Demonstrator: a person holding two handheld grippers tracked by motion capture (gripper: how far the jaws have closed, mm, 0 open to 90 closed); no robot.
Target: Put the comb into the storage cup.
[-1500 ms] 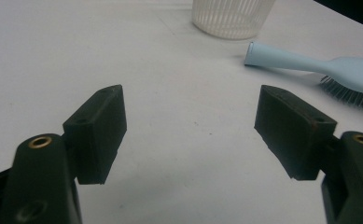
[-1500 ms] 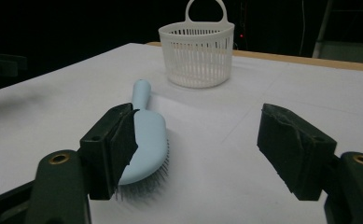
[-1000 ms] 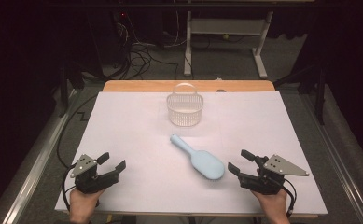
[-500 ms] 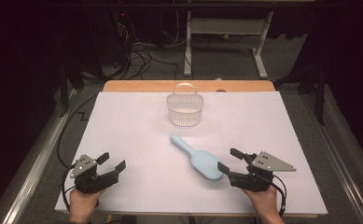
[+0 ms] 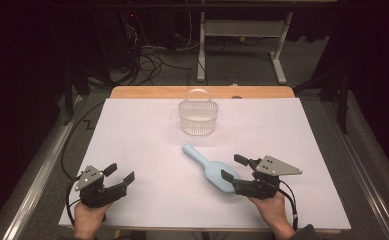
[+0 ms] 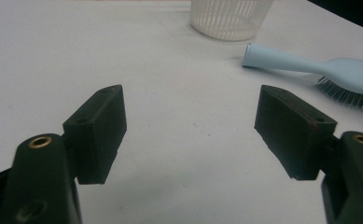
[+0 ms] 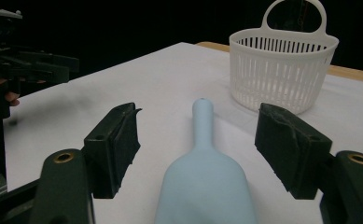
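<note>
Flat on the white table lies a pale blue hairbrush, bristles down, its handle pointing toward the white slatted basket and its broad head toward the person. Around that head sits the right gripper, fingers spread wide on either side of the brush without touching it, as the right gripper view shows. Beyond the brush's handle tip, the basket stands upright with its loop handle raised, apart from the brush. Well off to the brush's left, the left gripper rests low over bare table, its fingers also wide apart and holding nothing.
</note>
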